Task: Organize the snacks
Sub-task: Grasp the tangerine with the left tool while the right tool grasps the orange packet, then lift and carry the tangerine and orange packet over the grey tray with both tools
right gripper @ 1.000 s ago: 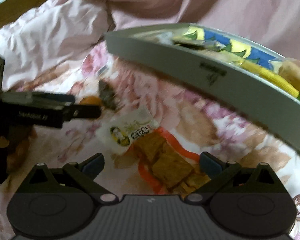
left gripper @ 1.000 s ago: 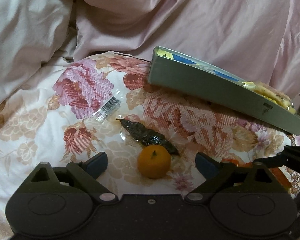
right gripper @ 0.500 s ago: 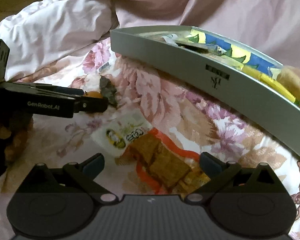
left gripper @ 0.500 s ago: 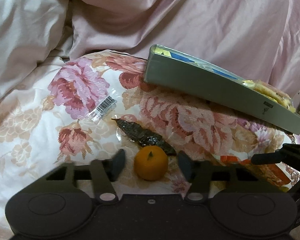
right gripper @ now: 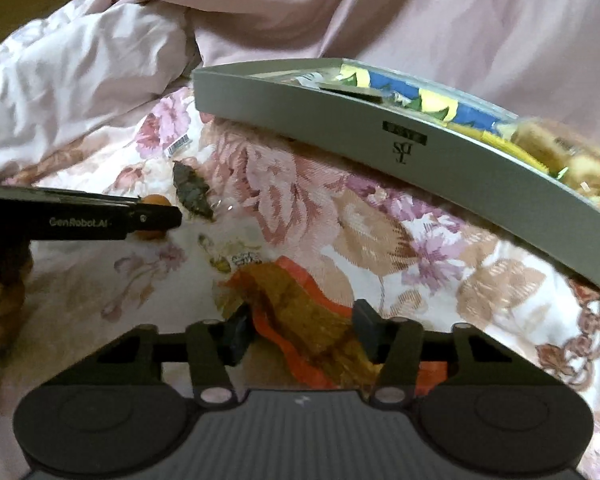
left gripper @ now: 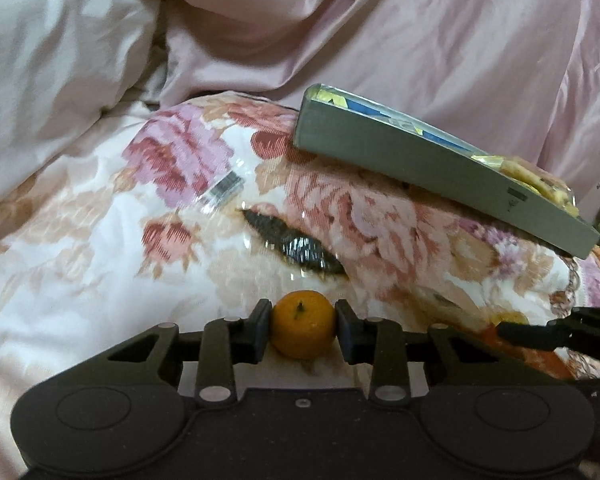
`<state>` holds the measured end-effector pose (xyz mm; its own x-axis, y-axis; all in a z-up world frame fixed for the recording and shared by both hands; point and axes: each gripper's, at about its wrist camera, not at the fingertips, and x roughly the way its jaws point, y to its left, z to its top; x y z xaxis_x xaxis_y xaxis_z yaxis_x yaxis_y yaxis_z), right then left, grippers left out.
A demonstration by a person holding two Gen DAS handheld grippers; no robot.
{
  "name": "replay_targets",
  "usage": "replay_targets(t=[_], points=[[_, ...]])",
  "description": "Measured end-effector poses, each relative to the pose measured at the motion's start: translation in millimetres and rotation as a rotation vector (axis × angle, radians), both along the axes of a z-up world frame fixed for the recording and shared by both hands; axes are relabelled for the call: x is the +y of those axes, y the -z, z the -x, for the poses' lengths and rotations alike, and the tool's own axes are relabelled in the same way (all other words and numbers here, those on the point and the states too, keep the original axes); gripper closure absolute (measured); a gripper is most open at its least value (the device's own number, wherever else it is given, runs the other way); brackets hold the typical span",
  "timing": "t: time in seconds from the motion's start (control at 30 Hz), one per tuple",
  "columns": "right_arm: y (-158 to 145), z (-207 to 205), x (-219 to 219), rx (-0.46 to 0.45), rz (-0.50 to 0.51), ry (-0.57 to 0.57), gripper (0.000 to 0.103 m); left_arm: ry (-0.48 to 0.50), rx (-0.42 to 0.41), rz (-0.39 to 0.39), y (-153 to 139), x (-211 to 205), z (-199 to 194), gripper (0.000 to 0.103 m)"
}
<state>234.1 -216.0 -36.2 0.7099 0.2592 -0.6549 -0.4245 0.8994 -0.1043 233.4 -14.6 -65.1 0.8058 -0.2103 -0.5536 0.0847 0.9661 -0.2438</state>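
Low in the centre of the left wrist view: left gripper [left gripper: 303, 330] clamped tight on a small orange [left gripper: 303, 330], one pad pressed against each side of the fruit. Just above it on the floral bedspread [left gripper: 100, 248], a dark crinkled wrapper [left gripper: 294, 244], and up-left of that a clear packet with a barcode [left gripper: 224, 192]. Across the right half, a grey tray [left gripper: 420, 160] resting tilted on the bedspread, blue and yellow snack packets [right gripper: 428, 98] showing over its rim. Behind everything, a rumpled pink quilt [left gripper: 380, 32].

Over in the right wrist view: right gripper [right gripper: 302, 336] narrowed around an orange snack bag [right gripper: 300, 320] with brown pieces inside, both fingers close beside the bag; firm contact hard to confirm through the blur. Above the bag, a small pale sachet [right gripper: 236, 258]. At mid-left of that frame, the left gripper's black finger with the orange peeping behind its tip.
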Motion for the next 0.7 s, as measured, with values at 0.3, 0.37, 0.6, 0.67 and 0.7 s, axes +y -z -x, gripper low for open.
replay_targets(t=[0.3, 0.37, 0.6, 0.67, 0.7], points=[[6.2, 73.7, 45.8, -0.082, 0.231, -0.058, 0.066, 0.016, 0.024, -0.042, -3.1, -1.1, 60.9, 0.067], [7.9, 89.4, 52.7, -0.099, 0.267, -0.086, 0.066, 0.015, 0.038, -0.046, -1.7, -1.0, 73.0, 0.067], [14.0, 125.8, 66.2, -0.177, 0.396, -0.152, 0.082, 0.027, 0.043, -0.095, -1.8, -9.3, 96.3, 0.067], [15.6, 129.0, 67.8, -0.192, 0.413, -0.155, 0.083, 0.025, 0.044, -0.103, -2.6, -10.5, 100.2, 0.067], [15.1, 131.0, 68.0, -0.198, 0.415, -0.155, 0.083, 0.020, 0.045, -0.096, -3.2, -10.0, 101.9, 0.067]])
